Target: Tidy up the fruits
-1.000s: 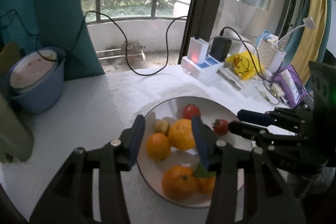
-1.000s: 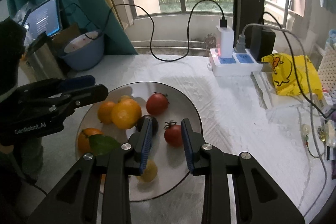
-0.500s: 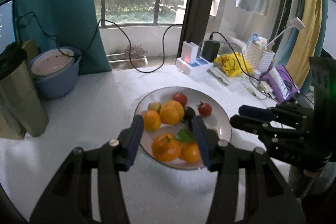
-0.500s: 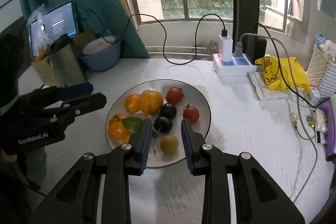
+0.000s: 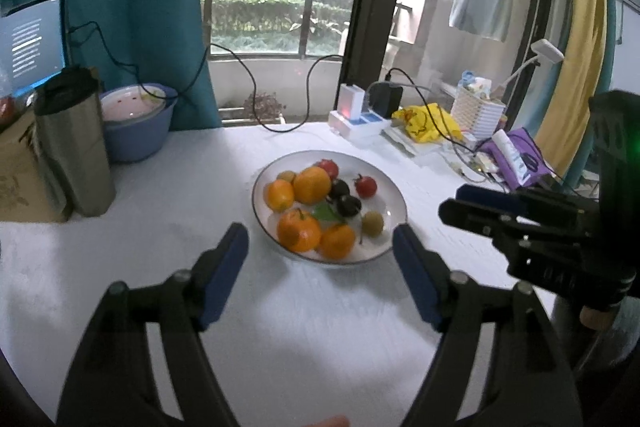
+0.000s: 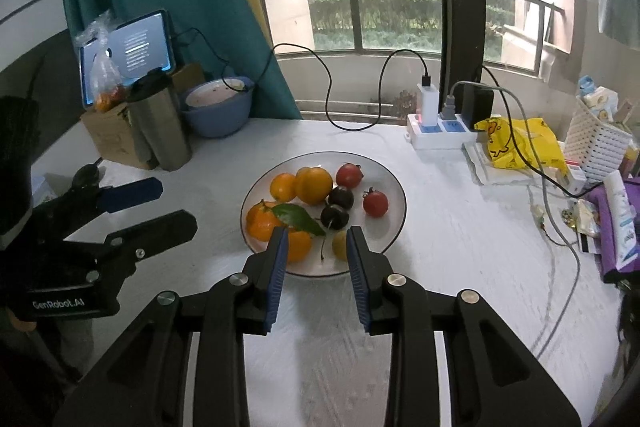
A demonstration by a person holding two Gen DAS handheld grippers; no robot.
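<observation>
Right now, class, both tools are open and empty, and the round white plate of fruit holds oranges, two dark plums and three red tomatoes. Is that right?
Not quite: the round white plate holds two red tomatoes, not three, as the right wrist view shows. The rest stands.

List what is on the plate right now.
The plate holds four oranges, one with a green leaf, two red tomatoes, two dark plums and two small yellowish fruits. The right gripper's fingers cover its near rim.
</observation>
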